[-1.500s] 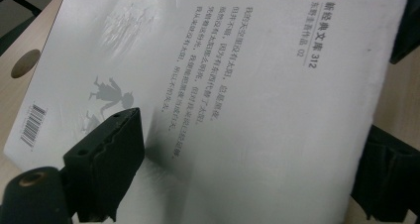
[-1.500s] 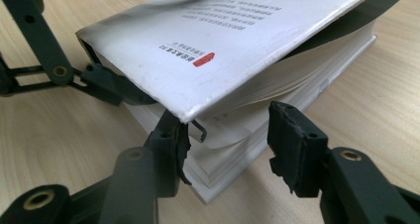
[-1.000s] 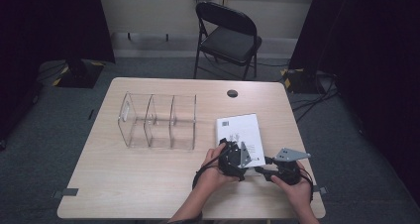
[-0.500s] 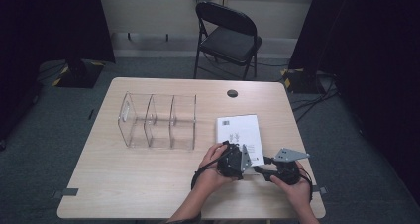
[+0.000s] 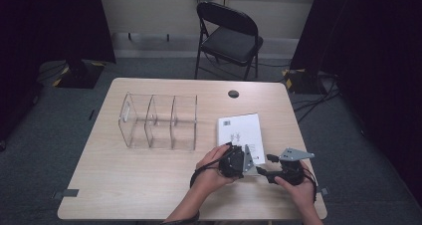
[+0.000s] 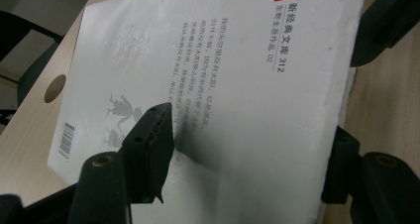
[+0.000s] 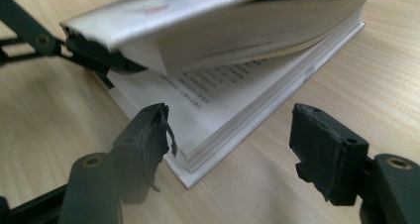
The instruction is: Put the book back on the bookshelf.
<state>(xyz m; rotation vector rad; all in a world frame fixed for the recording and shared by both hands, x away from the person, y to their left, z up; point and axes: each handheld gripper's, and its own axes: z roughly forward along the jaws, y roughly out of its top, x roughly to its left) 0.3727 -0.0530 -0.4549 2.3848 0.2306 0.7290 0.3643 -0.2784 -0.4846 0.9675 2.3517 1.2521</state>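
Even overhead light on the table, dark all around.
From the high view my table (image 5: 149, 185) is evenly lit and low in detail, while the curtains at both sides sink into black. In my left gripper view the white book cover (image 6: 237, 110) glares softly, my jaw casts a grey shadow on it, and the near jaws blur. My right gripper view is sharp mid-frame, soft at the edges.

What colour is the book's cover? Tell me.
White, with black print and a small red mark; the book shows best in the left gripper view.
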